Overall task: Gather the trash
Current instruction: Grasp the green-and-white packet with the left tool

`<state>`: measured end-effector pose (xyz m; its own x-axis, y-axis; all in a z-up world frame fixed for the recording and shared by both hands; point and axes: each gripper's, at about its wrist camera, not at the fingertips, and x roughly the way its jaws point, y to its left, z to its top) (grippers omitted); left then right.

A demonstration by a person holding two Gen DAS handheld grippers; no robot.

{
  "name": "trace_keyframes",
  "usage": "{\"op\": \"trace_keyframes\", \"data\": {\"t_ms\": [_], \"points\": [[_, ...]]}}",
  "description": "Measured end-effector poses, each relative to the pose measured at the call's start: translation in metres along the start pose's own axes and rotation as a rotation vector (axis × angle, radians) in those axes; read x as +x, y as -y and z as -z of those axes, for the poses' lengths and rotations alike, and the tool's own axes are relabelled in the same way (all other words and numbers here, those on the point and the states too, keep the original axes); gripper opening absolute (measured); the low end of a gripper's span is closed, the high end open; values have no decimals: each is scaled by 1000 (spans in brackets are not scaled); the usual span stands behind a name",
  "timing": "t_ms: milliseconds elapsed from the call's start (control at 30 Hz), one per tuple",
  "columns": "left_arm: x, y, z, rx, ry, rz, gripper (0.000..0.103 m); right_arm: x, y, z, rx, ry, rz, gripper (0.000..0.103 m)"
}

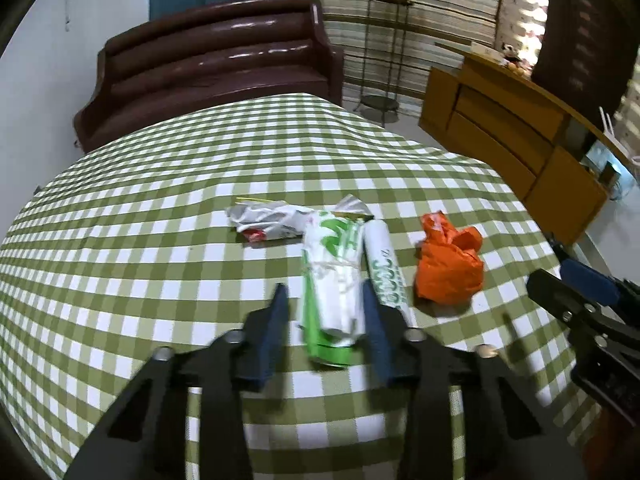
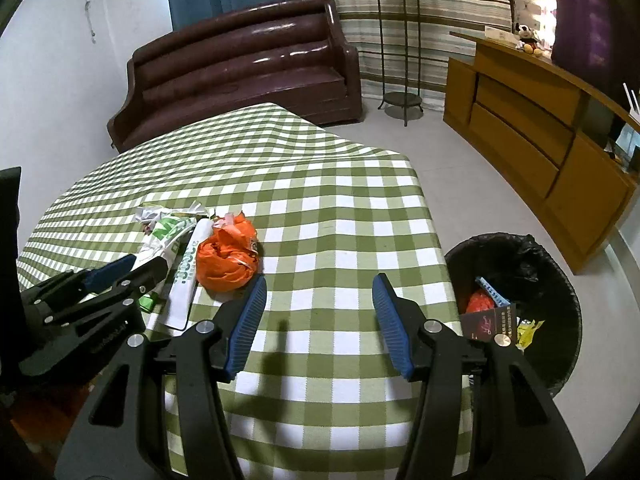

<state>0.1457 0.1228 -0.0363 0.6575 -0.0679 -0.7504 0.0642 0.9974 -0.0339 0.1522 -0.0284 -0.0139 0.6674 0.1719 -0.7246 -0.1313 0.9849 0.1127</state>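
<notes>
My left gripper (image 1: 324, 312) has its fingers closing around the green-and-white wrapper (image 1: 332, 280) lying between them on the counter (image 1: 160, 240), though blur hides firm contact, so it may slip or drag the white tube (image 1: 386, 264) beside the right finger, while my right gripper (image 2: 320, 320) hangs spread and empty.

Likely a home living room: leather sofa (image 2: 244, 60), wooden sideboard (image 2: 532, 136), curtains (image 2: 432, 12)

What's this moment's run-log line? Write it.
left gripper: around green-white wrapper | right gripper: open, empty | orange bag: on tablecloth | bin: holds trash
</notes>
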Motion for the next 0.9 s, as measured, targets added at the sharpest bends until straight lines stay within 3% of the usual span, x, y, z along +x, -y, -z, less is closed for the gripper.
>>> {"op": "trace_keyframes", "data": {"t_ms": [500, 900], "points": [[-29, -12, 9, -11, 47, 19, 29, 7, -25, -5, -22, 2, -25, 54], [-39, -66, 16, -89, 60, -76, 29, 18, -53, -13, -50, -4, -57, 55]]}}
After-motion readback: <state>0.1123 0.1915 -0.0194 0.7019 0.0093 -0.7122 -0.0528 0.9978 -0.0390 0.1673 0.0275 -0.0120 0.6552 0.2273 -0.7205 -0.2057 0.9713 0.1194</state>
